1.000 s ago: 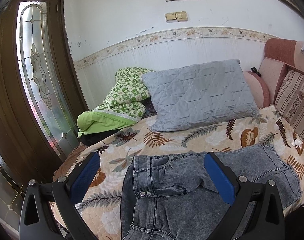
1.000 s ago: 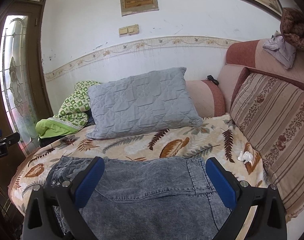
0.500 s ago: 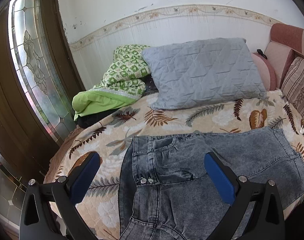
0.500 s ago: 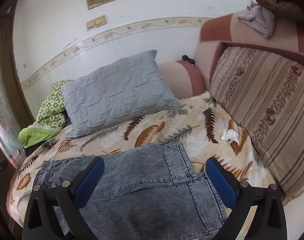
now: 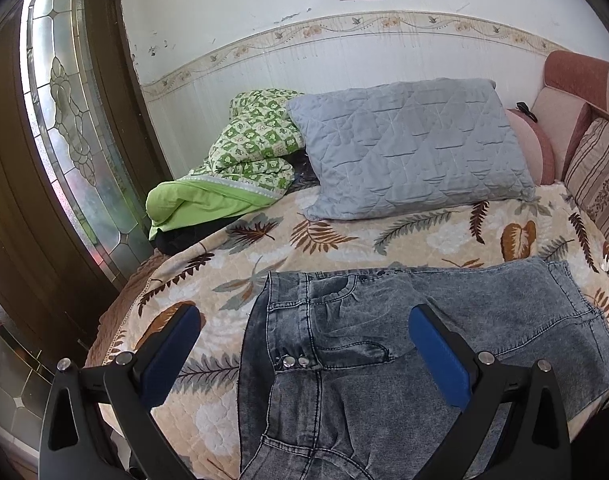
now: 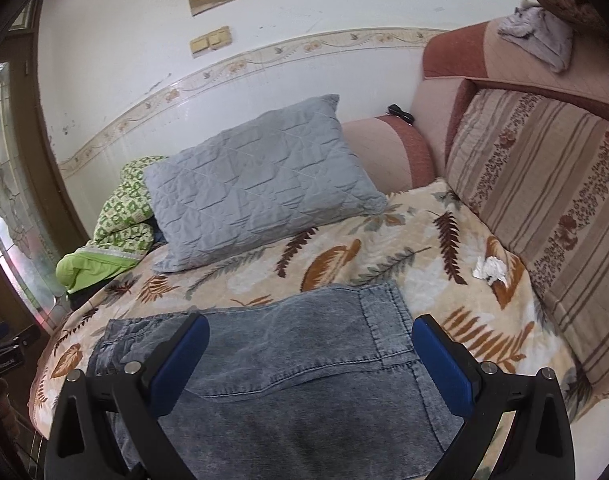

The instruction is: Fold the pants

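Left gripper (image 5: pixel 304 352): jaws spread wide, nothing held between the blue pads (image 5: pixel 438 358); it is poised above the waist end of the pants (image 5: pixel 384 344). Right gripper (image 6: pixel 309 354): likewise released and empty, poised over the leg end.

The pants are laid across the near edge of the bed (image 5: pixel 232 276), on the leaf-print cover, waist toward the bed's left end, hems toward its right end; the near part appears to run off the near edge, though this is hidden below the frame.

Handling, as judged: acid-wash denim, soft but fairly heavy, limp when lifted, grippy rather than slippery, not fragile. Thick seamed parts are judged the best holds: the waistband by the metal buttons (image 5: pixel 297 360) for the left, the stitched hem (image 6: pixel 378 316) for the right. A single layer is easily pinched by mistake where the cloth is doubled.

Shown only by the left view: the fly, buttons and pocket opening. Shown only by the right view: the hem seam in full and the crumpled tissue (image 6: pixel 490 269) lying near the bed's right end, apart from the pants.

Farther back, the grey pillow (image 5: pixel 408 148) and green quilt (image 5: pixel 248 160) are seen along the far edge, well apart from the pants.
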